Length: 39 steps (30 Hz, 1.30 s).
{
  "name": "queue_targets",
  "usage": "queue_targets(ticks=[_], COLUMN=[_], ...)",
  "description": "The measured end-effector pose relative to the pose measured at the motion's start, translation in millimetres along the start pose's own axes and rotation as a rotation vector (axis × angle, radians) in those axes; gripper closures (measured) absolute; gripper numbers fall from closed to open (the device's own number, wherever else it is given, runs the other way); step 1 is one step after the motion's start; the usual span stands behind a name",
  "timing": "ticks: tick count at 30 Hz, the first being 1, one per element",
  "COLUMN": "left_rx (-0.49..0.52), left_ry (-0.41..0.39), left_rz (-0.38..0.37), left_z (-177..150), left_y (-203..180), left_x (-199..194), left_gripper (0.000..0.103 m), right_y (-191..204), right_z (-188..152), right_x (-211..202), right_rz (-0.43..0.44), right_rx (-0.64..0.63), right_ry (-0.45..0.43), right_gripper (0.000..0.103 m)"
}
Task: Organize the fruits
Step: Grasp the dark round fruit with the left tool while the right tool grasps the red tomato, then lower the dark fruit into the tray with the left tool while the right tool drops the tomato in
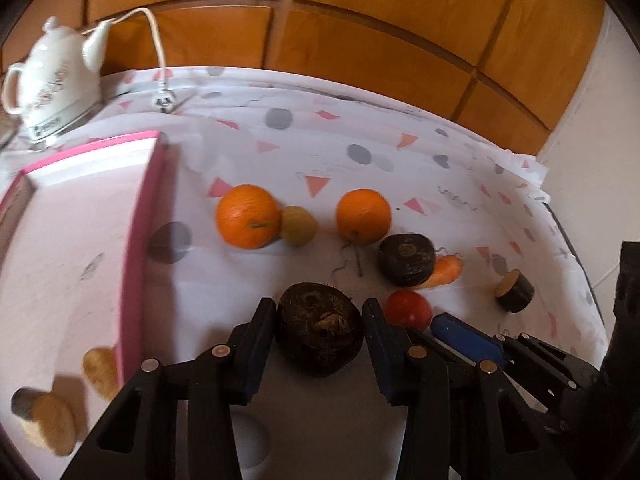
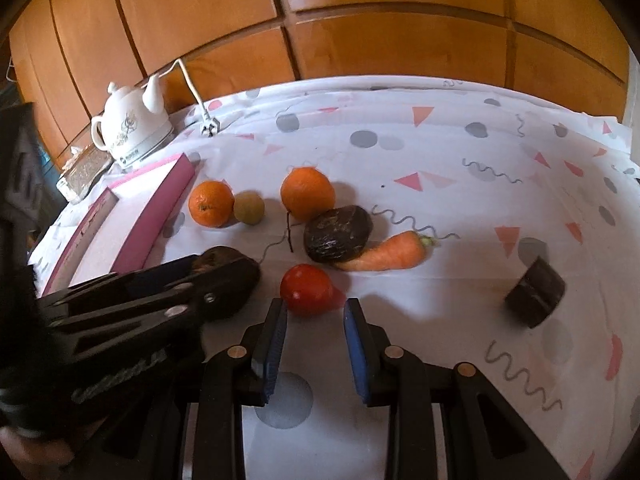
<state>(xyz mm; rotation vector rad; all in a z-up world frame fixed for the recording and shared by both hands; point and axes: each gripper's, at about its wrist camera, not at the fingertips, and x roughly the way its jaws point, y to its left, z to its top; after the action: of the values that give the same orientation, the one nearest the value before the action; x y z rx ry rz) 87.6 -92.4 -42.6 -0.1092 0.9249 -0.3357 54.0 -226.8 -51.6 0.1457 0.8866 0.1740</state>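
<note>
The left gripper (image 1: 320, 332) is clamping a dark root (image 1: 320, 334). The right gripper (image 2: 316, 328) is hovering with fingers apart just before the tomato (image 2: 306, 289).

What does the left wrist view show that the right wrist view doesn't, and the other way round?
Only the left wrist view shows the pale potato-like pieces at the near end of the pink tray, and the left tool closed around the dark round root head-on.

Only the right wrist view shows the right tool open, just short of the red tomato, and the clear box beside the white kettle.

Both show the two oranges, the small brownish fruit, the carrot and the dark cylinder.
</note>
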Motion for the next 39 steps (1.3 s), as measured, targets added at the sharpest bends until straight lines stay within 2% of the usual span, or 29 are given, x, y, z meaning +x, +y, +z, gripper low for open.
queue_targets(ticks=[5, 13, 24, 34, 39], left_rx=[0.0, -0.014, 0.012, 0.01, -0.011], left_ry=[-0.026, -0.031, -0.034, -0.103, -0.144], left_rz=[0.039, 0.041, 0.022, -0.01, 0.011], left_z=[-3.9, -4.6, -8.8, -6.2, -3.1], left_y=[1.1, 3.5, -3.5, -0.9, 11.7], left_x=[-5.7, -5.1, -11.9, -54.2, -76.0], left_gripper=[0.058, 0.058, 0.058, 0.058, 0.058], right_y=[4.8, 8.1, -1.0, 8.5, 23.1], right_z=[1.8, 4.0, -5.1, -7.6, -1.7], right_x=[6.6, 13.3, 2.4, -19.1, -26.0], right_rz=[-0.021, -0.064, -0.065, -0.056, -0.027], right_rx=[-0.033, -0.072, -0.06, -0.088, -0.113], right_ry=[0.003, -0.023, -0.033, -0.067, -0.083], right_gripper=[0.073, 0.073, 0.075, 0.076, 0.076])
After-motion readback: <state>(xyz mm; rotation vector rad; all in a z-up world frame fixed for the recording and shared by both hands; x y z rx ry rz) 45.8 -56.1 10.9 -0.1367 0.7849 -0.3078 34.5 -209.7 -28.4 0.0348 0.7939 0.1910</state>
